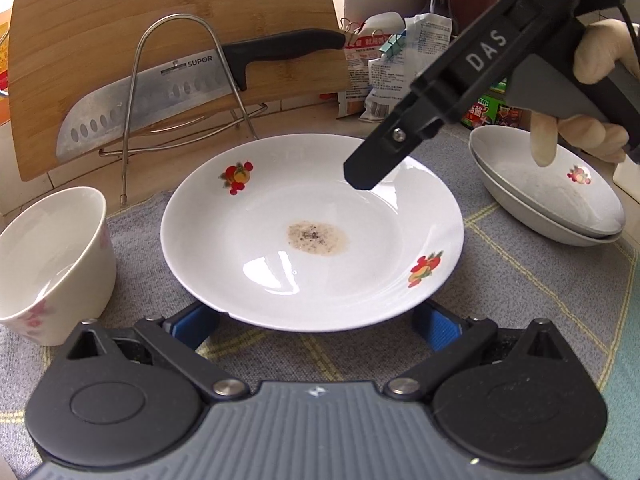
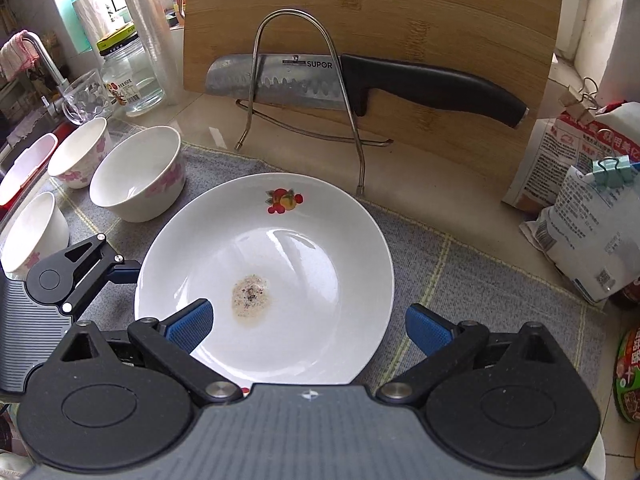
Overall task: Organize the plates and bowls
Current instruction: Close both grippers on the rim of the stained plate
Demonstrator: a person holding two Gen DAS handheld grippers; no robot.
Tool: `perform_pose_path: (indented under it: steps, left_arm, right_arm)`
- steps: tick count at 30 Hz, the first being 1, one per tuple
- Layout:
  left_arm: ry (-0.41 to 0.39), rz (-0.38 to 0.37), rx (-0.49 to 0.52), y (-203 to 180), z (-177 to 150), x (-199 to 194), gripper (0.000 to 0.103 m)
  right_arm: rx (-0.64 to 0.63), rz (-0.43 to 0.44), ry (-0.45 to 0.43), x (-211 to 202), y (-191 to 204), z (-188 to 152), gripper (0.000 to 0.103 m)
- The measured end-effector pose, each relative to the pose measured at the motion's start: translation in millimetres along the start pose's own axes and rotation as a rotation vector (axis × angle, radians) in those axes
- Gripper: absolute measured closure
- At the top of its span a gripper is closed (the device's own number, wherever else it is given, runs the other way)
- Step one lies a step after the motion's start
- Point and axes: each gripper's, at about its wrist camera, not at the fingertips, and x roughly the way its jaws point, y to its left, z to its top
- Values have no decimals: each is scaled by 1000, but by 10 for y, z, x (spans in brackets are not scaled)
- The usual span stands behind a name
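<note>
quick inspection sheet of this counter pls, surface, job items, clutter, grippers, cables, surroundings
surface: grey checked cloth over a pale counter.
job's things: white plate with a brownish residue patch at its centre; three white bowls to its left; stacked plates to its right.
clutter: knife in a wire rack against a cutting board; clipped food bags; glass jar.
grippers: left hand-held gripper open, straddling the plate's near rim; right hand-held gripper open above the plate.
cables: black cable behind the right gripper.
surroundings: faucet and sink edge on the left.
</note>
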Motion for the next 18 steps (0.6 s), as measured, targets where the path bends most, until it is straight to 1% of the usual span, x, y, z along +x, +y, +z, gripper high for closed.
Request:
perform_pose_path:
  steps: [8,11,14,18]
  left_arm:
    - [-7,7,-5,-16,-10,-5,0]
    - [-7,7,-5,-17,-11,-4,0]
    - [-8,6,-4,-19,-11,-7,0]
    - [-9,5,-2,-13,-12,-5,0]
  right_arm:
    - [7,70,80,360,-253,239,0]
    - [27,126,108,475,-319,285,0]
    - [48,178,122,544,-349,318,0]
    - [53,221,120,572,-368,380,0]
